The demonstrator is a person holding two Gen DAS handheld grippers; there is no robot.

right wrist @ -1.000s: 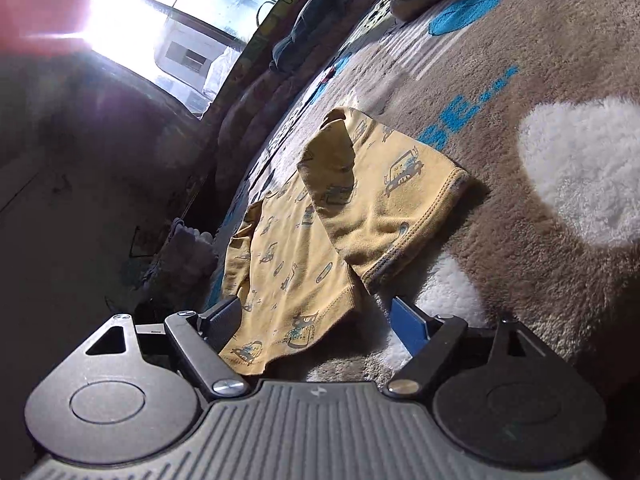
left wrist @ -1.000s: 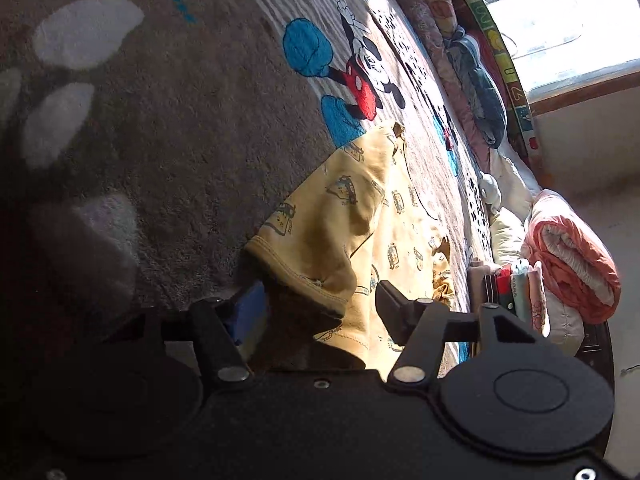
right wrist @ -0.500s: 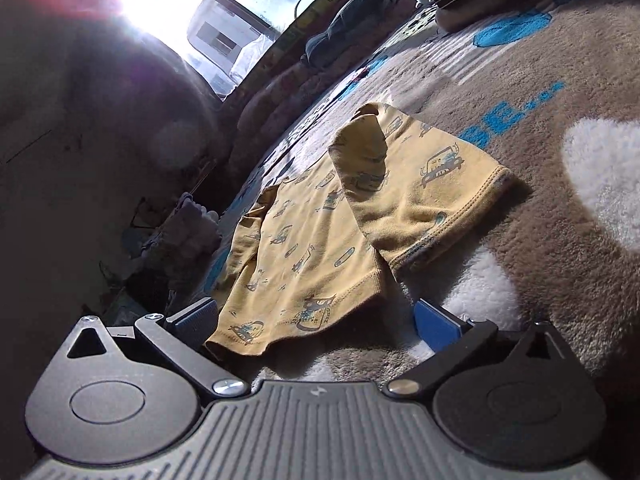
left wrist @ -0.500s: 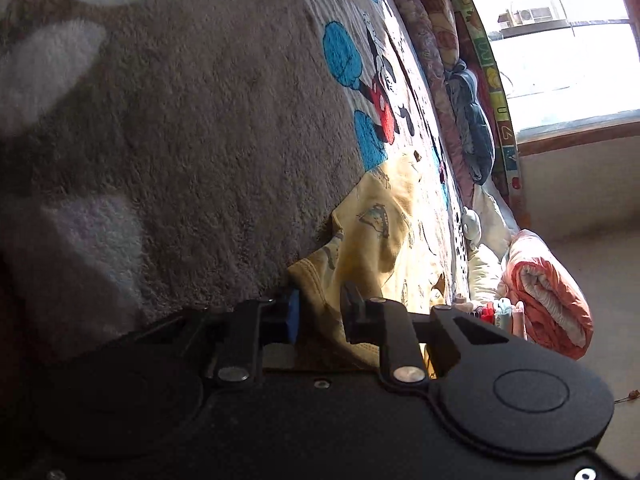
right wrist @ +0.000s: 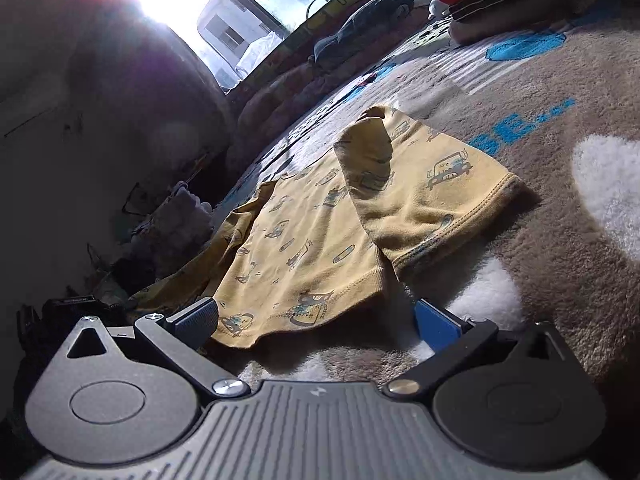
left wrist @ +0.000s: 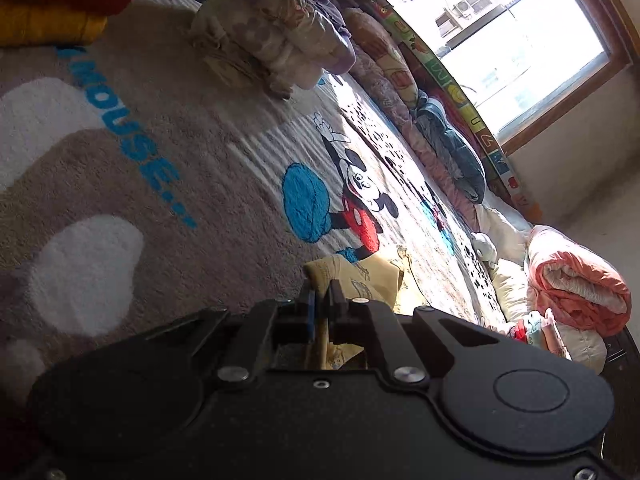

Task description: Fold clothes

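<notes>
fleece covers the whole working surface: a brown plush blanket [left wrist: 168,128] with white patches, blue lettering and a cartoon mouse figure [left wrist: 360,204] spread across a bed. beyond the mouse figure, rolled quilts and a dark blue bundle line the blanket's far edge under a bright window [left wrist: 500,48] with a wooden frame. a rolled coral-pink quilt [left wrist: 576,280] sits well to the right of the mouse figure, and a stack of pale folded bedding [left wrist: 280,44] lies past its far side.

the yellow cotton garment with small printed cars [right wrist: 320,240] lies on the blanket just on the near side of the mouse figure. the left claw [left wrist: 320,300] is pinched together on a fold of that garment; most of the cloth is hidden behind the claw's black body, so which part it grips cannot be told. the right claw [right wrist: 316,320] stands wide apart, holding nothing, its fingers to either side of the garment's near hem. glare from the window washes out the upper left of the right wrist view, and the heap beside the bed there is too dark to make out.
</notes>
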